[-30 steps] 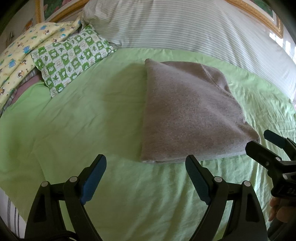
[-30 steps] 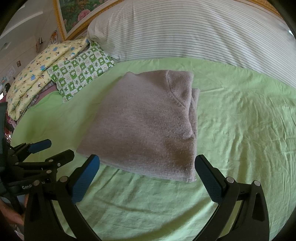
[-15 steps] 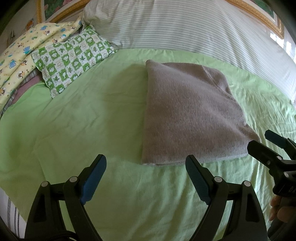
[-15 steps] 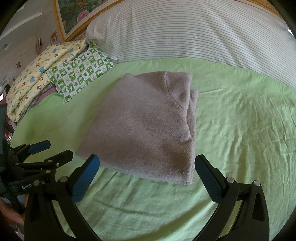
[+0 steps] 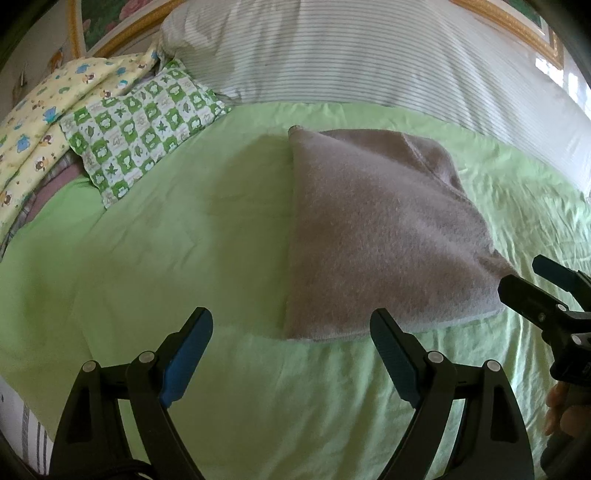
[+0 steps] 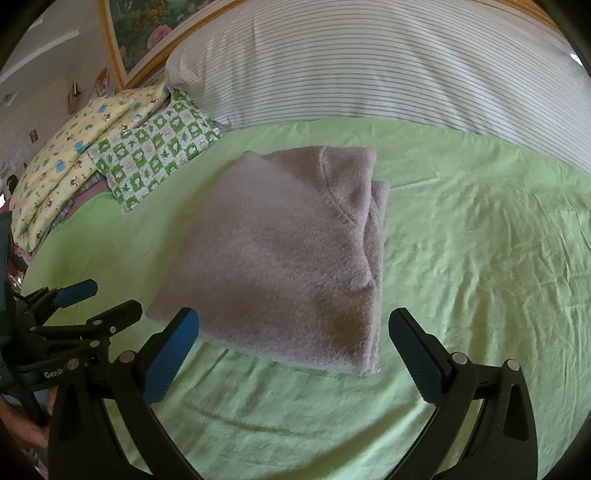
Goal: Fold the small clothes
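Observation:
A grey fleece garment [image 5: 376,229] [image 6: 288,251] lies folded into a flat rectangle on the green bed sheet [image 5: 166,240]. My left gripper [image 5: 291,339] is open just short of the garment's near left corner, with nothing between its blue pads. My right gripper [image 6: 295,332] is open in front of the garment's near edge, also empty. In the left wrist view the right gripper [image 5: 524,275] shows at the right edge; in the right wrist view the left gripper [image 6: 99,297] shows at the left edge. Both hover over the sheet, apart from the cloth.
A large striped pillow [image 5: 351,51] [image 6: 388,70] lies across the back of the bed. A green checked pillow [image 5: 140,122] [image 6: 155,151] and a yellow patterned one [image 5: 40,122] [image 6: 70,147] sit at the far left. A gold picture frame [image 5: 509,26] runs behind.
Both grippers have drawn back slightly and tilted, so the garment sits a little farther away in each view. The garment itself has not moved.

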Motion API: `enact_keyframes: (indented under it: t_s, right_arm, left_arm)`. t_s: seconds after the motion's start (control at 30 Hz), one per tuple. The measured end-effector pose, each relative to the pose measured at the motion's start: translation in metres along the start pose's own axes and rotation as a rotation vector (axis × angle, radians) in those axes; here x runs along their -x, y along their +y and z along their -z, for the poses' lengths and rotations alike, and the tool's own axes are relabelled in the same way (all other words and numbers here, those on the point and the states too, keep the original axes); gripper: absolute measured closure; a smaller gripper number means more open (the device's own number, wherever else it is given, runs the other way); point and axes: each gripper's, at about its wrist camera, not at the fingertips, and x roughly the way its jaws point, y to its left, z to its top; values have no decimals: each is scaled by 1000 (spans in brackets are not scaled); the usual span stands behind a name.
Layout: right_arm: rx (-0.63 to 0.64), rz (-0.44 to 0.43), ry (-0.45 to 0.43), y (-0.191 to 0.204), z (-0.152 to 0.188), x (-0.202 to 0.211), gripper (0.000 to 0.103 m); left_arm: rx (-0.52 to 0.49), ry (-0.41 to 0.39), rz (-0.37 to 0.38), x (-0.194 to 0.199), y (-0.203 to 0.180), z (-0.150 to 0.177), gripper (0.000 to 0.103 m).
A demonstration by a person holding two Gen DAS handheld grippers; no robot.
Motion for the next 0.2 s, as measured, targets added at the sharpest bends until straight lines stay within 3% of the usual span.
enact_keyframes:
  t_s: [0.2]
  right_arm:
    - [-4,-2,-2,-4,-3,-1,1]
  left_arm:
    - [4,19,22,-3,1,-2,15]
